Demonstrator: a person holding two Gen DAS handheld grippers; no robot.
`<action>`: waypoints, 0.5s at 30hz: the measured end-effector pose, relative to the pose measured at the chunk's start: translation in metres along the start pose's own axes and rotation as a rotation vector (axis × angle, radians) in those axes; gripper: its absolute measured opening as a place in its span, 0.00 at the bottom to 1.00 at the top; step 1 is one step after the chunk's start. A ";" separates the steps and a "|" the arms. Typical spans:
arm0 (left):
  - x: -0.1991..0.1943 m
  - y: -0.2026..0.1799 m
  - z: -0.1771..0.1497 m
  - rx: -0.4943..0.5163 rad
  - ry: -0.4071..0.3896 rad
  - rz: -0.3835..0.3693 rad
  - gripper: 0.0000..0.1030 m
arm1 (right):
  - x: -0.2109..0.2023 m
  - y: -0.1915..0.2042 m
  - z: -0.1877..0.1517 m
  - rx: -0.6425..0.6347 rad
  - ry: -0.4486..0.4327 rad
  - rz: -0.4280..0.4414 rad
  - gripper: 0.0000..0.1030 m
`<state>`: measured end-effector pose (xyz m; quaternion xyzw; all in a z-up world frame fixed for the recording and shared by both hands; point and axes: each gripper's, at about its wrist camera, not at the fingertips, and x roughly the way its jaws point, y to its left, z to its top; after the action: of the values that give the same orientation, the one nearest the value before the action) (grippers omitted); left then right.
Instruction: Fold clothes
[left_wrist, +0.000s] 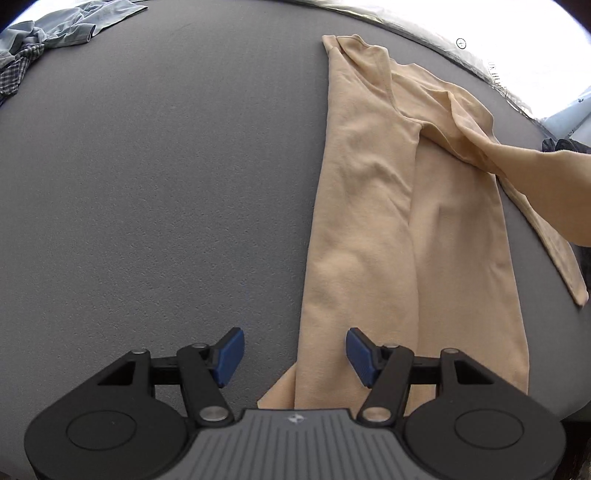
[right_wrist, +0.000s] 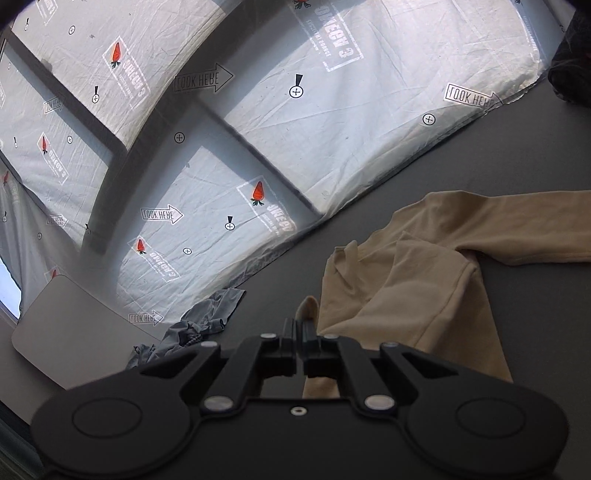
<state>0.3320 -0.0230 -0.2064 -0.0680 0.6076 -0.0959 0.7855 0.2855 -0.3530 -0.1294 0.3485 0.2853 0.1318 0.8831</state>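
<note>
A beige long-sleeved shirt (left_wrist: 388, 221) lies lengthwise on the grey table (left_wrist: 147, 184), its left side folded in over the body. My left gripper (left_wrist: 295, 354) hangs open above the shirt's near left edge, blue pads (left_wrist: 231, 356) apart and nothing between them. One sleeve (left_wrist: 535, 166) lifts off to the right and leaves the picture. In the right wrist view the shirt (right_wrist: 406, 288) lies bunched ahead. My right gripper (right_wrist: 300, 332) is shut on a beige fold, and a tip of the cloth (right_wrist: 308, 308) pokes up past the fingers.
A heap of grey-blue and checked clothes (left_wrist: 55, 33) sits at the table's far left corner, seen also as crumpled clothes (right_wrist: 199, 328) in the right wrist view. A white printed sheet (right_wrist: 295, 110) hangs behind the table. A pale flat board (right_wrist: 74, 339) lies at the left.
</note>
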 end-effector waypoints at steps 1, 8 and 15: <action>0.000 0.001 -0.002 -0.001 0.004 -0.001 0.61 | -0.001 0.002 -0.005 0.005 0.008 0.005 0.03; -0.003 0.004 -0.026 0.011 0.029 -0.001 0.61 | -0.013 0.013 -0.029 0.082 0.036 0.078 0.03; -0.006 0.006 -0.042 0.024 0.030 -0.010 0.62 | -0.016 0.029 -0.055 0.061 0.105 0.095 0.03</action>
<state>0.2899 -0.0158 -0.2131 -0.0602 0.6180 -0.1079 0.7764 0.2389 -0.3092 -0.1357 0.3809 0.3181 0.1829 0.8487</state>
